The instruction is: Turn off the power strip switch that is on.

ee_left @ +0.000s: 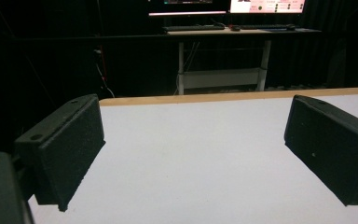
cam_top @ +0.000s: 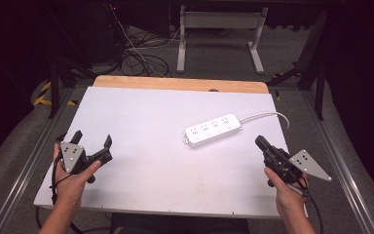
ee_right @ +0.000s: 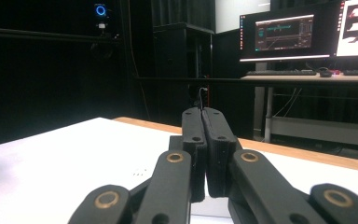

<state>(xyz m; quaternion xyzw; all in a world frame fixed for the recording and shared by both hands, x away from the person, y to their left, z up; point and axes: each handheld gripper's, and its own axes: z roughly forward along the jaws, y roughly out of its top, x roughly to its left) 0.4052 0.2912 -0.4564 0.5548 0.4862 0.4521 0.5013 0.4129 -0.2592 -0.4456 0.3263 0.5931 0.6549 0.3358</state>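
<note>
A white power strip [cam_top: 213, 129] with several socket groups lies on the white table top [cam_top: 146, 161], right of the middle, its cord [cam_top: 268, 115] running off to the right. My left gripper [cam_top: 93, 139] rests at the table's left, held in a hand, jaws wide open with nothing between them; its two black pads [ee_left: 70, 149] frame bare table. My right gripper [cam_top: 260, 141] is at the table's right, below and to the right of the strip, apart from it. Its jaws [ee_right: 204, 140] are pressed together with nothing held.
A wooden strip [cam_top: 180, 84] edges the table's far side. Beyond it stand a white-legged desk [cam_top: 219, 34] and tangled cables [cam_top: 136, 56] on the floor. Monitors [ee_right: 284, 35] glow on a desk in the right gripper view. Metal rails [cam_top: 343, 175] flank the table.
</note>
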